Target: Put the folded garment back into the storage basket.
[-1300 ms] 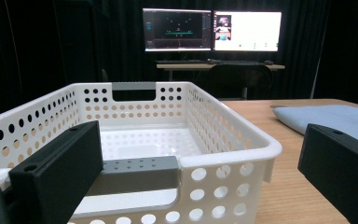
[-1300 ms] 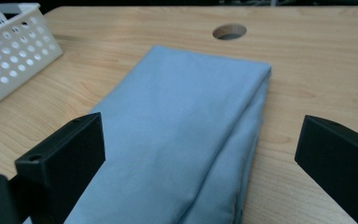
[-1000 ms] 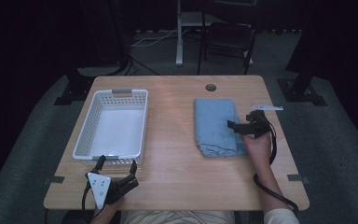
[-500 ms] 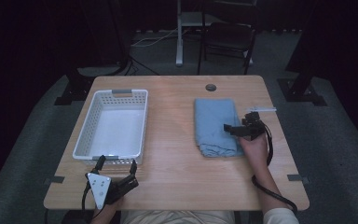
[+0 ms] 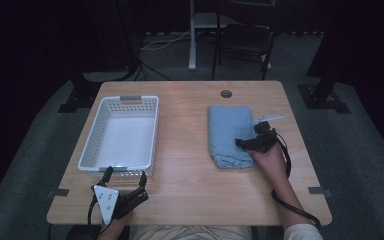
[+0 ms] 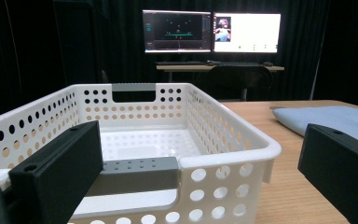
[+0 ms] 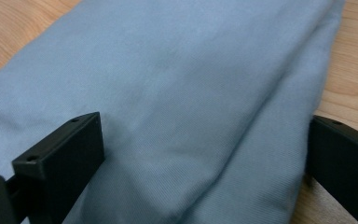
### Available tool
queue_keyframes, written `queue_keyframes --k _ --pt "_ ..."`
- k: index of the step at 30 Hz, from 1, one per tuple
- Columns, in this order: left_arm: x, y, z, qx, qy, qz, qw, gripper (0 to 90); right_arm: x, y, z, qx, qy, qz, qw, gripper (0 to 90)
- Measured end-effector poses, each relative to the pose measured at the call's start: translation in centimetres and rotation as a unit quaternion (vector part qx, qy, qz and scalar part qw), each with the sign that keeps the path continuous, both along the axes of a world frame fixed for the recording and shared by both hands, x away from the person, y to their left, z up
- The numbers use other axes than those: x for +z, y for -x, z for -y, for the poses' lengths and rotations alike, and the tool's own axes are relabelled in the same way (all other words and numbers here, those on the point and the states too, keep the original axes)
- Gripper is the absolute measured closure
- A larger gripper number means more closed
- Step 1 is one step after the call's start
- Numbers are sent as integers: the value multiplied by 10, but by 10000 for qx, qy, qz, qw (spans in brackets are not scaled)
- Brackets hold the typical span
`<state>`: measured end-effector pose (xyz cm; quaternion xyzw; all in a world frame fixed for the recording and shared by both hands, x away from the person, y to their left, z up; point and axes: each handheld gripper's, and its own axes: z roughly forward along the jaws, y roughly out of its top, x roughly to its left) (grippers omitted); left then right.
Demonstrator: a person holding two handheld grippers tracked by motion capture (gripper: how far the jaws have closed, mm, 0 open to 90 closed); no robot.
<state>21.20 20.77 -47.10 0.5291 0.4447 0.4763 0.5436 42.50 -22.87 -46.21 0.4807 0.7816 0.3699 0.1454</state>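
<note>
- Change from the earlier frames: the right gripper (image 5: 244,143) has shifted from the right edge of the cloth (image 5: 230,134) toward its near right corner; the left gripper (image 5: 125,176) has not moved.
- Right gripper: released, jaws spread wide and straddling the cloth's folded edge, one jaw over the fabric, the other at the wood beside it; nothing is clamped.
- Left gripper: released, jaws wide apart, resting just in front of the basket's (image 5: 91,150) near wall.
- Cloth: pale blue, soft, finely woven, folded into a thick rectangle with rounded fold lines; it lies flat on the tabletop (image 5: 185,165), well to the right of the basket.
- Cloth orientation: long axis runs from the near edge toward the far edge, parallel to the basket's long side.
- Basket: white rigid plastic, rectangular, perforated walls, grey handle inserts at both short ends.
- Tabletop: light wood grain, smooth.
</note>
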Motion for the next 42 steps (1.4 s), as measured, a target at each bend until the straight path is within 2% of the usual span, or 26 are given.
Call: queue_keyframes --k 2,5,8,12,15,18,28,29,33,37,39,40,41,42 --pt "0 0 0 0 -1 -1 10000 11 0 0 0 12 -1 5 10000 8" --pt "0 0 0 0 2 3 10000 11 0 2 0 45 -31 50 10000 68" --pt "0 0 0 1 1 3 10000 11 1 4 2 90 -84 113 9999 163" --pt "0 0 0 1 2 -1 10000 11 1 6 3 246 -248 151 9993 375" --pt "0 0 0 1 -1 -7 10000 11 1 6 4 361 -349 137 9986 460" --pt "0 0 0 3 -4 -12 10000 11 1 7 4 396 -493 28 9980 557" --pt "0 0 0 -1 -5 -11 10000 11 0 4 0 437 -812 -170 9956 633" --pt "0 0 0 -2 -2 -1 10000 11 0 4 1 430 -900 -191 9948 642" --pt "0 0 0 -20 -5 -5 10000 11 -1 3 10 412 -1431 -306 9884 661" --pt "0 0 0 -27 -7 -8 10000 11 -1 4 13 441 -1616 -298 9854 667" --pt "0 0 0 -27 -4 -1 10000 11 1 5 16 468 -1819 -299 9818 670" --pt "0 0 0 -27 -4 -1 10000 11 1 5 16 468 -1819 -299 9818 670" --pt "0 0 0 -27 -2 -1 10000 11 4 6 18 475 -1930 -217 9798 674" --pt "0 0 0 -28 -4 -1 10000 11 4 6 18 475 -1930 -217 9798 674"
